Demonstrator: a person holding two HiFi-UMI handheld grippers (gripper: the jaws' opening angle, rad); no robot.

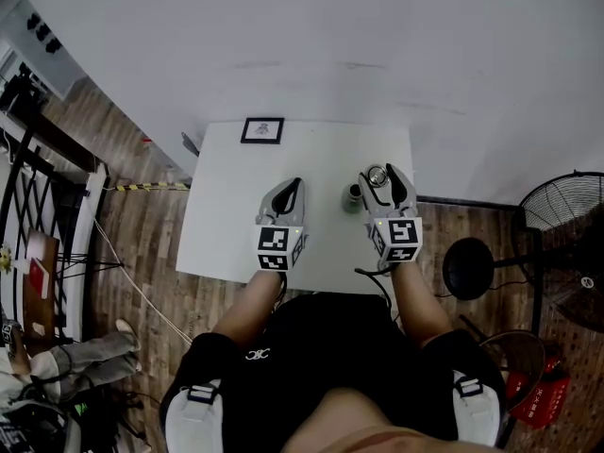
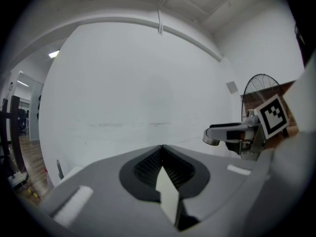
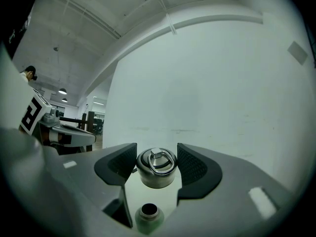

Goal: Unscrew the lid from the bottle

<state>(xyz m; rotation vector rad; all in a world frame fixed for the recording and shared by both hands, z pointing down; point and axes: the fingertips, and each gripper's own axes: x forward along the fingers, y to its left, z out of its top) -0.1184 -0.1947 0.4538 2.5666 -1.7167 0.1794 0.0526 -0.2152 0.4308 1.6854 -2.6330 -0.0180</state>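
Lid [image 3: 157,174] is off the bottle [image 3: 149,215]. The right tool [image 3: 156,157] is clamped on the lid's round sides, up above the open neck. The bottle stands on the white surface [image 1: 236,225]. The left tool [image 2: 162,154] is squeezed shut with nothing in it. The lid looks like hard, smooth metal, so it may slip; its sides seem the best place to hold. Only the right gripper view shows the ring on top. The head view shows where both tools are.
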